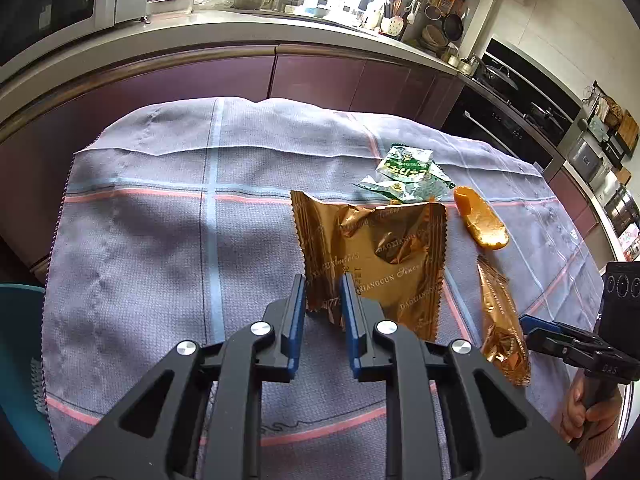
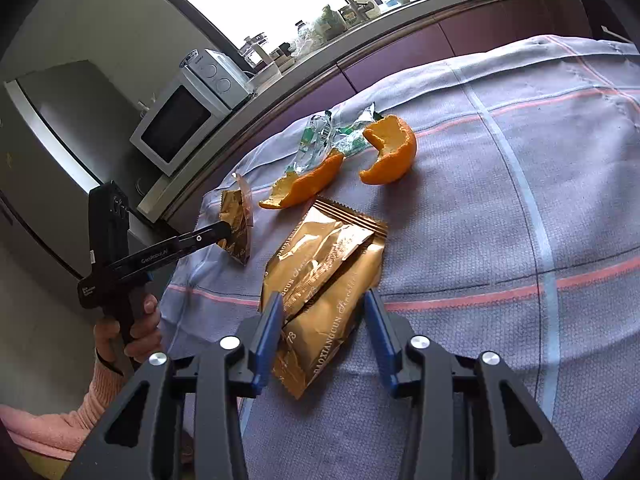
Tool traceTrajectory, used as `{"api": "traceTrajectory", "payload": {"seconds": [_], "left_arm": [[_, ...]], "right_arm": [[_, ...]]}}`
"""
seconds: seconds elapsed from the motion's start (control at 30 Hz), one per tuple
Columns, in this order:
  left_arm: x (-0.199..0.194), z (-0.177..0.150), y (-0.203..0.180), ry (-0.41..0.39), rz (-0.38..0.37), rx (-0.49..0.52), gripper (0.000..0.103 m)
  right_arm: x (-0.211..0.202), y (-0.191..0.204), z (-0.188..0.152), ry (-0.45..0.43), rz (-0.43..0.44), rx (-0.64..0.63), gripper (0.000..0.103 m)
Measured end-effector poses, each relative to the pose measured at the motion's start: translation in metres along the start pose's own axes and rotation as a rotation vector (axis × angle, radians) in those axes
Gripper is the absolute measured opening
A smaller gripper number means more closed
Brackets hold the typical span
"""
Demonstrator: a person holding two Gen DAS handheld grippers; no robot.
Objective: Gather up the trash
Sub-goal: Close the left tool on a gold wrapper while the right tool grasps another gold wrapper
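A gold foil wrapper [image 1: 384, 256] lies on the checked cloth [image 1: 160, 240]. My left gripper [image 1: 322, 284] is closed on its near left corner; in the right wrist view the wrapper [image 2: 236, 224] stands lifted on edge in the left gripper [image 2: 224, 234]. A second gold wrapper [image 2: 324, 280] lies between the open fingers of my right gripper [image 2: 320, 300]; it also shows in the left wrist view [image 1: 500, 328]. A green wrapper [image 1: 408, 176] and orange peel [image 1: 480, 220] lie farther back. Two peel pieces [image 2: 308, 184], [image 2: 392, 152] show in the right wrist view.
A teal bin [image 1: 20, 360] sits at the table's left edge. A kitchen counter [image 1: 240, 36] with purple cabinets runs behind the table, with a microwave [image 2: 184, 120] on it. An oven [image 1: 512, 120] stands at the right.
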State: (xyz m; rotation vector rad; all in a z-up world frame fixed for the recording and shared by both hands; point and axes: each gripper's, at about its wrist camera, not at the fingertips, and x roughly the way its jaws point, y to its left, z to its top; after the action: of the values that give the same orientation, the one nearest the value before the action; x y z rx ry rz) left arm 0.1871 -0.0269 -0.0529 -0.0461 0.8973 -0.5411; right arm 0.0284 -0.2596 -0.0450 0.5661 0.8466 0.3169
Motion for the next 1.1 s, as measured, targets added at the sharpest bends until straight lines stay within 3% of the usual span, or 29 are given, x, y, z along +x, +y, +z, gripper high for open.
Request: {"api": "traceTrajectory", "payload": {"seconds": [0.13,0.33,0.4,0.5,0.6,0.97,1.1], "left_arm": [[-0.012,-0.006,0.001,-0.020,-0.012,-0.008,0.016],[-0.028,-0.018,0.010,-0.033,-0.030,-0.045,0.015],[-0.033,-0.021,0.014,-0.041,-0.036,-0.058,0.015],[-0.039,-0.026,0.018,-0.047,-0.034,-0.066,0.015],[-0.043,-0.029,0.022,-0.051,-0.034,-0.072,0.015],[-0.051,-0.036,0.029,-0.064,-0.053,-0.092,0.015],[-0.052,-0.038,0.029,-0.068,-0.055,-0.094,0.015]], "right_arm": [[0.000,-0.001,-0.002,-0.002,0.016,0.010,0.021],[-0.005,0.001,-0.001,-0.016,0.037,0.011,0.017],[-0.007,0.001,-0.001,-0.012,0.033,0.015,0.020],[-0.011,0.006,-0.004,-0.014,0.034,0.003,0.043],[-0.010,0.017,-0.009,0.003,0.016,-0.037,0.054],[0.001,0.016,-0.016,0.034,0.071,0.053,0.054],[0.008,0.010,-0.010,0.019,0.088,0.097,0.041]]}}
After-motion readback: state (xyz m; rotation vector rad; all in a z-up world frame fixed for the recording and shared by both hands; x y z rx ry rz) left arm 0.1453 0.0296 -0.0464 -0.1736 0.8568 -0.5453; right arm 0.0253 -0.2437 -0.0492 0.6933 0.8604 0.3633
